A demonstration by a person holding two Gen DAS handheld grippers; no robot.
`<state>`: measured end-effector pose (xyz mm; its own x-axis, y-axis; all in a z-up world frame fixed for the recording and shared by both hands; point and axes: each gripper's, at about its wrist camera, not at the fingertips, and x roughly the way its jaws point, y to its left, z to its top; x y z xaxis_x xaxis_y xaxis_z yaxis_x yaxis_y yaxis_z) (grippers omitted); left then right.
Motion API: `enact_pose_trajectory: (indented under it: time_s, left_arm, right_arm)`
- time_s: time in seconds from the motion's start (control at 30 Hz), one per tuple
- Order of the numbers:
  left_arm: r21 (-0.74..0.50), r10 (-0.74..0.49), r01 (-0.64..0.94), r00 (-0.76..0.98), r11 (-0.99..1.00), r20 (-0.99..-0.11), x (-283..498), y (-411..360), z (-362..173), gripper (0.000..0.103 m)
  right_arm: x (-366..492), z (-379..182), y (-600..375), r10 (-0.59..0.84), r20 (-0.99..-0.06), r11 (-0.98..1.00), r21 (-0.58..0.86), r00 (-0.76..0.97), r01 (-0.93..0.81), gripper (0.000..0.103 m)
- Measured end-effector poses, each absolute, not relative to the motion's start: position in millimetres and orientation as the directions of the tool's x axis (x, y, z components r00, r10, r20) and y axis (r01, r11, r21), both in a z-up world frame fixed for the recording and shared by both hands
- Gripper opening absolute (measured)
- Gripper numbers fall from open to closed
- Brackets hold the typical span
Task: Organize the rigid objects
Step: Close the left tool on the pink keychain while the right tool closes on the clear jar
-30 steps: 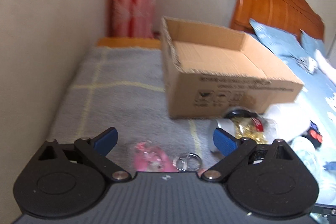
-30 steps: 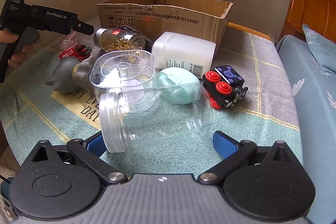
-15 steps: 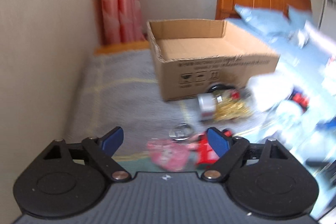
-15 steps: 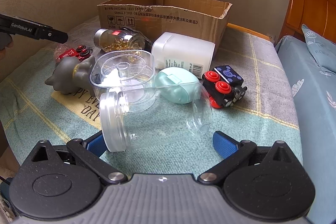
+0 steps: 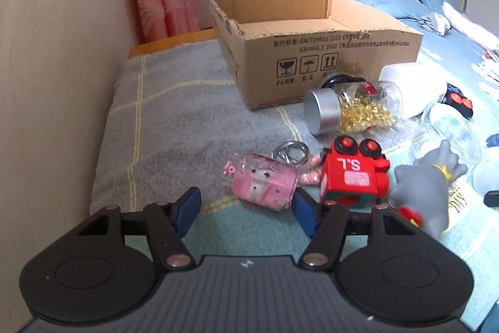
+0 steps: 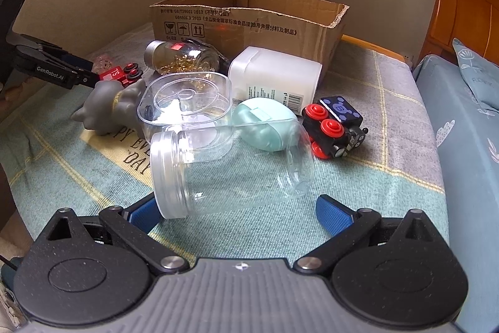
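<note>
Left gripper [image 5: 244, 208]: jaws spread wide, empty, hanging low over the blanket [image 5: 174, 120] just short of a pink keychain [image 5: 260, 184]. The keychain lies flat, its metal ring [image 5: 291, 150] toward the cardboard box [image 5: 312, 52], with a red toy block [image 5: 354, 173] just beside it on the right.

Right gripper [image 6: 237, 208]: jaws also wide and empty. A clear jar [image 6: 230, 161] lies on its side between the fingers, mouth to the left; contact cannot be confirmed.

Handling assessment, keychain: judged light, a hard smooth plastic shell, likely slippery. Best hold is across the flat body at its middle; the ring is thin and would swivel.

Handling assessment, jar: judged light, thin-walled, round, so prone to rolling on the soft blanket and to flexing under a hard squeeze. The threaded neck near the mouth looks the stiffest place to grip.

The box stands open at the far end of the blanket, apparently empty as far as its interior shows.
</note>
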<state>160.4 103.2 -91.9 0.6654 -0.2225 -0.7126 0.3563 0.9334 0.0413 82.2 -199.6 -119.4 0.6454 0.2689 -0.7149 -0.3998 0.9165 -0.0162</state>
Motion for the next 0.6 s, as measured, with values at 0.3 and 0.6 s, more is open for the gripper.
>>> enact_pose_trajectory:
  time_s: [0.3, 0.6]
  left_arm:
    - [0.042, -0.241, 0.372, 0.680, 0.927, -0.692, 170.0, 89.5, -94.2, 0.055]
    - [0.059, -0.218, 0.360, 0.679, 0.931, -0.701, 164.7, 87.9, -90.3, 0.055]
  right_arm:
    - [87.2, -117.5, -198.5, 0.278, -0.729, 0.904, -0.020, 0.625, -0.426, 0.103]
    - [91.9, -113.3, -193.1, 0.272, -0.727, 0.889, -0.062, 0.631, -0.454, 0.103]
